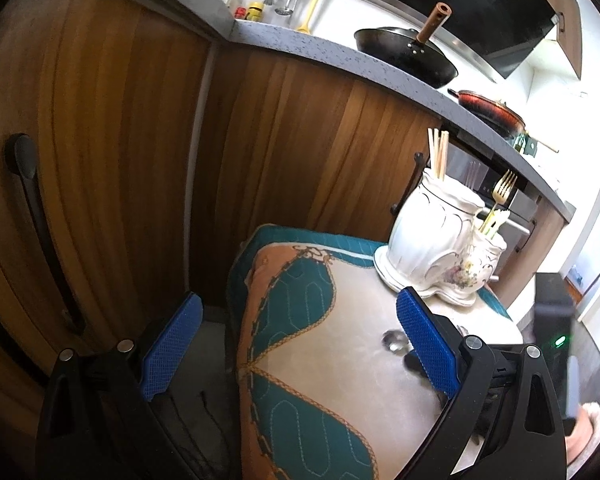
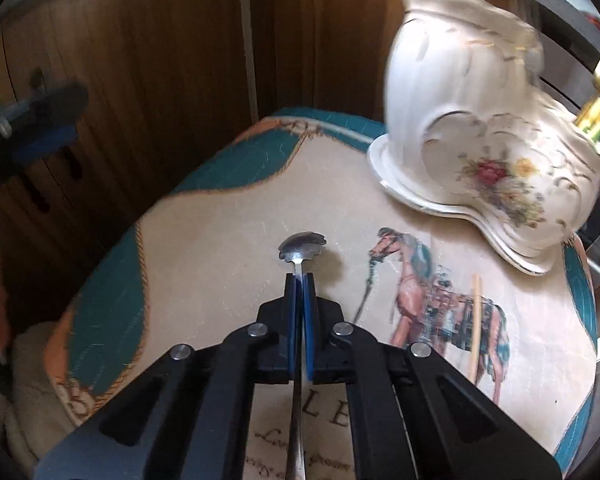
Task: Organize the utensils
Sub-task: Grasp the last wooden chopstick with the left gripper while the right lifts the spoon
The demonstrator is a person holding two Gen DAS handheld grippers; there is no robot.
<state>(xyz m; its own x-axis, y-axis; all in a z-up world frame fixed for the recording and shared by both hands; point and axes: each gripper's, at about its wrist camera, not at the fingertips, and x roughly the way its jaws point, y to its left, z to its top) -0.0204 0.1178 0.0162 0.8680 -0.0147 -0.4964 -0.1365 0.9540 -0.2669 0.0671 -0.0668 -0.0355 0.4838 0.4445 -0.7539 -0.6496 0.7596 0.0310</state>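
Right wrist view — your right gripper (image 2: 300, 280) is clamping the spoon (image 2: 301, 246) lengthwise, holder (image 2: 484, 120) waiting up-right — left gripper (image 1: 296, 344) gaping.

- Brown wooden cabinet doors (image 1: 112, 128) with black handles (image 1: 40, 220).
- Grey speckled countertop (image 1: 340, 52) carrying 2 pans.
- Bright daylight at right.

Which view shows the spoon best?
The right wrist view: the spoon sits centre frame, its scalloped bowl clear and its handle clamped in the shut right gripper. The left wrist view shows only the spoon's bowl, partly hidden behind that gripper's own finger.
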